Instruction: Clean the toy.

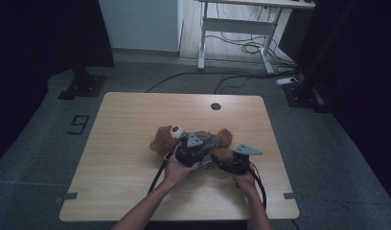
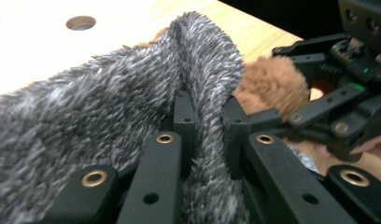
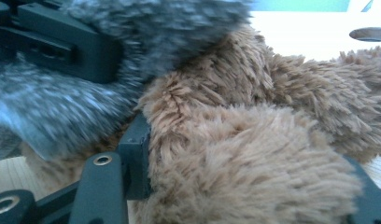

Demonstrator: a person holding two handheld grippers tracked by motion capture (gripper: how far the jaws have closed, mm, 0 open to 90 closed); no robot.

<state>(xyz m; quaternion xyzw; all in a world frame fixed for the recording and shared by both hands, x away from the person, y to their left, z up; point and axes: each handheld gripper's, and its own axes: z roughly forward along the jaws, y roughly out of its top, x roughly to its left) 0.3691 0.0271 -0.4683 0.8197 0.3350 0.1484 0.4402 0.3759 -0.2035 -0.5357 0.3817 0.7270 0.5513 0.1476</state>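
Observation:
A brown teddy bear (image 1: 164, 140) lies on its back in the middle of the wooden table (image 1: 131, 115), wearing a grey knitted sweater (image 1: 212, 141). My left gripper (image 1: 199, 146) is shut on a fold of that sweater (image 2: 109, 102), with the fabric pinched between its black jaws (image 2: 207, 112). My right gripper (image 1: 226, 159) sits just right of it, shut on a brown furry leg (image 3: 254, 154) that fills the gap between its jaws (image 3: 251, 172). The left gripper's body (image 3: 62, 46) shows close by above the grey knit (image 3: 62, 107). The bear's fur (image 2: 272, 86) shows beside the right gripper (image 2: 338, 93).
A round cable hole (image 1: 215, 106) sits near the table's far edge. Beyond the table stands a white desk frame (image 1: 241, 28) with cables on the floor. Black stand bases (image 1: 83, 86) rest at the left and right of the floor.

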